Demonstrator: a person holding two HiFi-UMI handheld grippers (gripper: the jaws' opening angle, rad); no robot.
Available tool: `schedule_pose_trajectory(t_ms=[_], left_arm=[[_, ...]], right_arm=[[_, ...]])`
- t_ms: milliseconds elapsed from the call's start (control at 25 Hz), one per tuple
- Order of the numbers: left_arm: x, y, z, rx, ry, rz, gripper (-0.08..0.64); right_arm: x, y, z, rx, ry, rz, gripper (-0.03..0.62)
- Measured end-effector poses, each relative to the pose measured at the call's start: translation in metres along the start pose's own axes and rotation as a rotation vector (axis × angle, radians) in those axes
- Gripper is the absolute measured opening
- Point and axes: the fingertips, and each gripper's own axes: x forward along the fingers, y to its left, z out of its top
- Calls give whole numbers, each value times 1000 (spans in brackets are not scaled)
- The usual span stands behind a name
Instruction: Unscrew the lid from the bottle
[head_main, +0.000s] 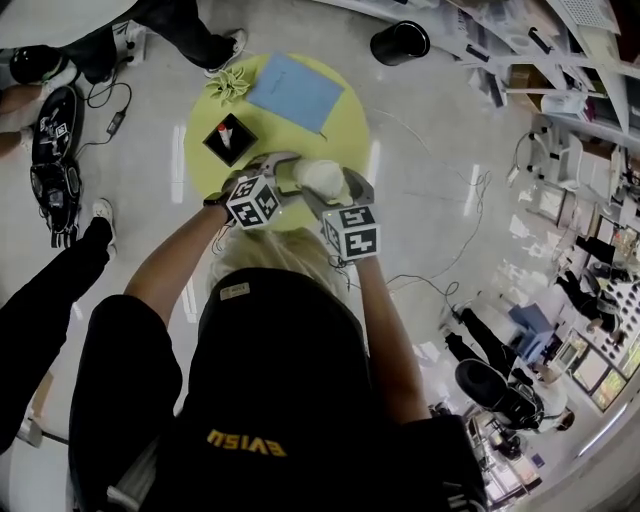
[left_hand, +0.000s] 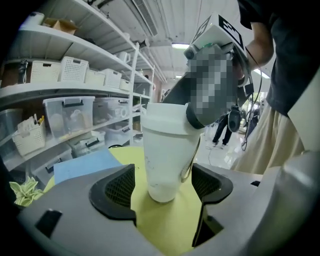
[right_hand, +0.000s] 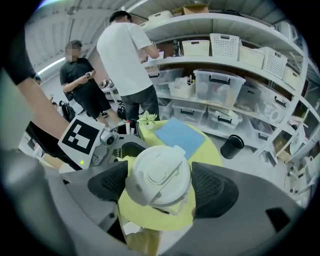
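A white bottle (head_main: 322, 178) is over the near edge of the round yellow table (head_main: 345, 120), between both grippers. In the left gripper view its body (left_hand: 162, 160) is upright between the pads of my left gripper (left_hand: 162, 187), which is shut on its lower part. The base looks slightly above the tabletop. From above, my right gripper (right_hand: 160, 182) points steeply down onto the white lid (right_hand: 160, 172), with a pad against each side of it. One of its dark fingers (left_hand: 197, 117) shows at the lid's rim in the left gripper view.
On the table lie a blue sheet (head_main: 296, 92), a black box (head_main: 228, 138) and a green paper flower (head_main: 232, 82). A black bin (head_main: 400, 43) stands on the floor beyond. Shelves with storage boxes (right_hand: 220, 85) line one side. People (right_hand: 127, 60) stand nearby, and cables cross the floor.
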Motion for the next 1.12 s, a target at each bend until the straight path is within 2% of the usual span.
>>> schedule_pose_trajectory(t_ms=[160,560,800,1120], left_arm=[[3,-1,5,17,-4,-16,360],[-3,-2,-1,21,4,-16,360],[-13,-4,-1,4,6,3,360],[-41,-8,-14,-66,30,73,360]], right_arm=[[-1,-2,2,-22,23,-1,379],[-8,4,10,-45,-5,15,359],[-20,1,15,15,-57,16,356],[-27,-6,13,119,-104,44,354]])
